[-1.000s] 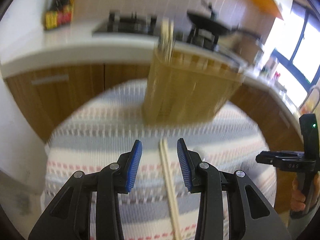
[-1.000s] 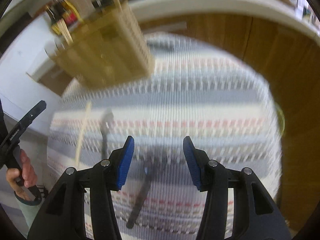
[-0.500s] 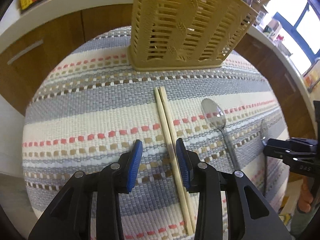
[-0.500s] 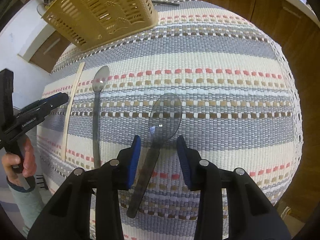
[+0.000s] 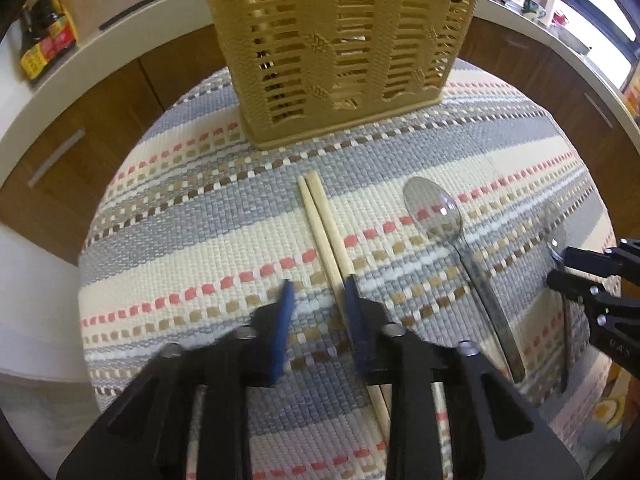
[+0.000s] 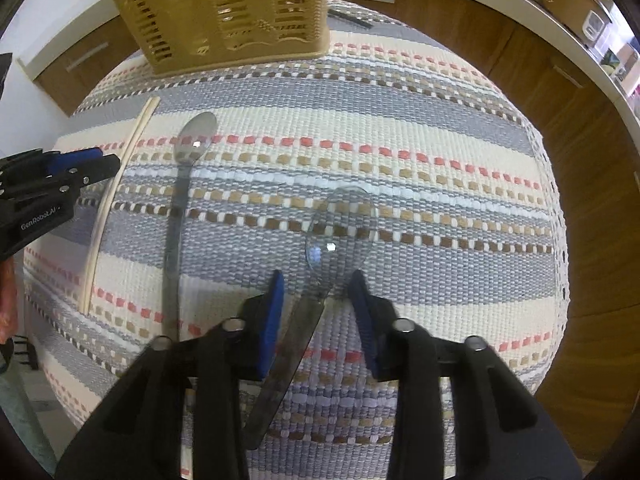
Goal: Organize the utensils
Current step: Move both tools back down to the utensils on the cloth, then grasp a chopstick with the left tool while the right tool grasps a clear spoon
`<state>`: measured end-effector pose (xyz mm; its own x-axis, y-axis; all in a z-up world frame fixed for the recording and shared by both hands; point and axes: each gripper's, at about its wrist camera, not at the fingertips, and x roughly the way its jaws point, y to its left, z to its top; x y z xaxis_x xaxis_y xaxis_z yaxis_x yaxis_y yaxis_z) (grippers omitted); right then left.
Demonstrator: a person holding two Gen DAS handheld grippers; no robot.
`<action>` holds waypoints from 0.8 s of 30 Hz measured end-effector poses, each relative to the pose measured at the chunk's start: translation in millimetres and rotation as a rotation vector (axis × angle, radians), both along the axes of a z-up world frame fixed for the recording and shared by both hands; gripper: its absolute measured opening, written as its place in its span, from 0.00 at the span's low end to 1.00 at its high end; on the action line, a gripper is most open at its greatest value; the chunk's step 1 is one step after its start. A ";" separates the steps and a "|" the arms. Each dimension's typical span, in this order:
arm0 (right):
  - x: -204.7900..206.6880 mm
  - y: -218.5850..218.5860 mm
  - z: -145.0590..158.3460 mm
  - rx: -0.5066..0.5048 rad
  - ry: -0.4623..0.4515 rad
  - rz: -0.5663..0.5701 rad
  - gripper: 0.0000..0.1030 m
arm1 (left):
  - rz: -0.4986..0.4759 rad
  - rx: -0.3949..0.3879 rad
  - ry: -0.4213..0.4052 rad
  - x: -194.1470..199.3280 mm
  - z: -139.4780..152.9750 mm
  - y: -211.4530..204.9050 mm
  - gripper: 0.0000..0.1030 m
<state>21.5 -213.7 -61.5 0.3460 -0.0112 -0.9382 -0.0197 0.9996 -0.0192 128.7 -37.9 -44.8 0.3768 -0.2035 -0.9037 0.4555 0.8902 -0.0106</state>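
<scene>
striped woven cloth [image 5: 208, 240] over the whole table, bands of grey, cream, red and brown running across. wooden cabinets [image 5: 60, 160] and a pale countertop [image 5: 100, 52] curving behind the far edge, with bottles [image 5: 44, 48] at its left end.

tan slatted utensil basket [image 5: 340, 40] upright at the far edge of the table, near the middle in the left wrist view, toward the far left corner in the right wrist view [image 6: 224, 12].

left gripper [image 5: 318, 308] pointed steeply down at the middle of the table, jaws closing, blue pads either side of a pair of wooden chopsticks [image 5: 324, 232]. right pad touching or just beside the sticks, left pad clearly apart from them; not yet clenched. chopsticks flat on the cloth, side by side, far ends just short of the basket's foot.

right gripper [image 6: 316, 308] likewise pointed down, nearer the right edge, jaws closing around the neck of a clear plastic spoon [image 6: 340, 232]. gap visible on both sides of the handle, so no grasp yet. bowl toward the far edge, handle running back under the gripper.

second clear spoon [image 6: 188, 156] flat between chopsticks and first spoon, longer and slimmer, bowl toward the basket, untouched.
</scene>
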 end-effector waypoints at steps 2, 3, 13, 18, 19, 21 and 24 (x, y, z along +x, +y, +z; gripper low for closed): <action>1.5 5.4 -0.5 -0.003 0.009 0.025 0.11 | -0.013 0.008 0.005 -1.6 1.0 2.4 0.14; 3.5 8.3 -1.0 -0.001 0.013 0.030 0.10 | -0.015 0.013 0.007 -2.4 1.9 4.3 0.14; 40.7 -24.5 -0.8 0.115 0.144 0.070 0.10 | -0.005 0.024 0.098 23.2 -0.5 5.9 0.28; 47.2 -6.1 1.6 0.015 0.135 0.140 0.10 | -0.030 0.093 0.064 22.5 -1.6 -8.9 0.18; 46.5 -2.0 1.6 -0.007 0.121 0.153 0.10 | -0.032 0.092 0.054 20.2 -1.8 -13.3 0.07; 43.5 4.1 1.9 -0.008 0.100 0.162 0.10 | -0.015 0.106 0.027 14.6 -3.4 -21.7 0.04; 36.2 6.2 15.6 0.041 0.029 0.185 0.10 | 0.001 0.028 -0.004 6.3 5.8 -18.5 0.04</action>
<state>57.7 -207.4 -46.0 0.3110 0.0888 -0.9462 -0.2027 0.9789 0.0253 135.0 -56.4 -39.1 0.3806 -0.1781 -0.9074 0.4550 0.8903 0.0161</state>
